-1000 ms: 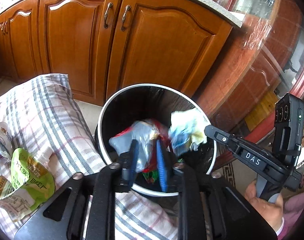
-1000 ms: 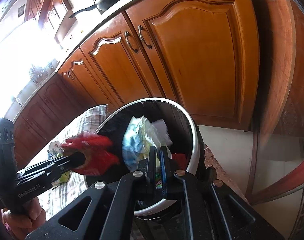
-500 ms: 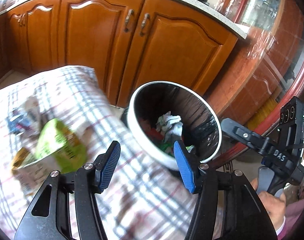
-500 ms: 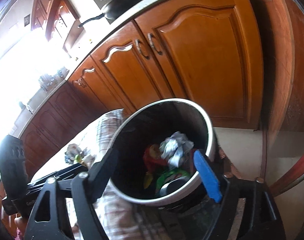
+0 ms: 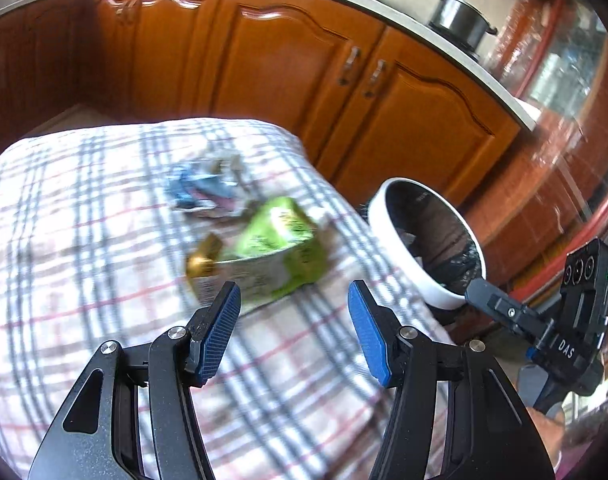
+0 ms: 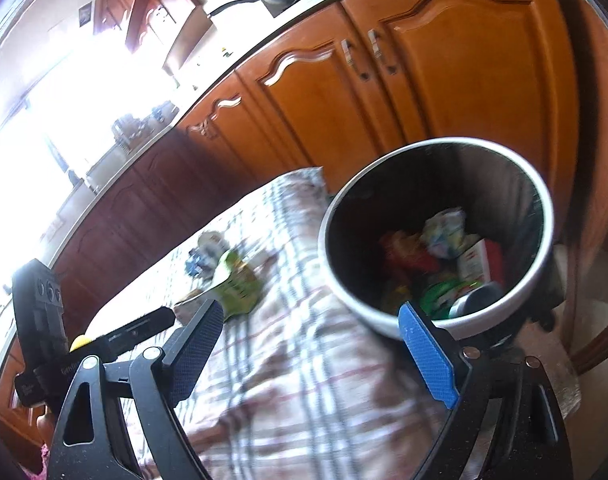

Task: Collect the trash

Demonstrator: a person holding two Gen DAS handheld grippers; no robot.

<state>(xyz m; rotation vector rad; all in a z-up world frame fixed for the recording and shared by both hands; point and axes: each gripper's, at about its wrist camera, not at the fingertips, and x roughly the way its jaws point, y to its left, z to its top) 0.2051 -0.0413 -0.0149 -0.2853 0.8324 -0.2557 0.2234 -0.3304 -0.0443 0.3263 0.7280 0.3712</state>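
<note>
Both grippers have let go since 1 s ago: the red wrapper and the pale crumpled bag they carried now lie inside the trash bin (image 6: pixel 435 236), and both have swung back toward the table. Left gripper (image 5: pixel 294 328) is spread wide w/ nothing between its blue ribbed pads (image 5: pixel 218 334), hovering over the plaid tablecloth (image 5: pixel 84 240). Right gripper (image 6: pixel 311 350) is likewise released, fingers apart, empty, btwn cloth and bin.

Bin: round, smooth white rim, black liner inside, standing just beside the table edge; crinkled foil and paper scraps piled in it, incl. a red-white carton (image 6: pixel 481 266).

Remaining trash on the cloth: green snack bag (image 5: pixel 272 256), glossy crumpled plastic w/ a gold end, lying flat just ahead of the left gripper; touching or nearly touching it on the far side, a blue-grey crumpled wrapper (image 5: pixel 208 190), blurred. Cloth is soft woven fabric, grey and red checks. Glossy orange-brown wood cabinets (image 5: pixel 288 68) w/ metal handles behind.
</note>
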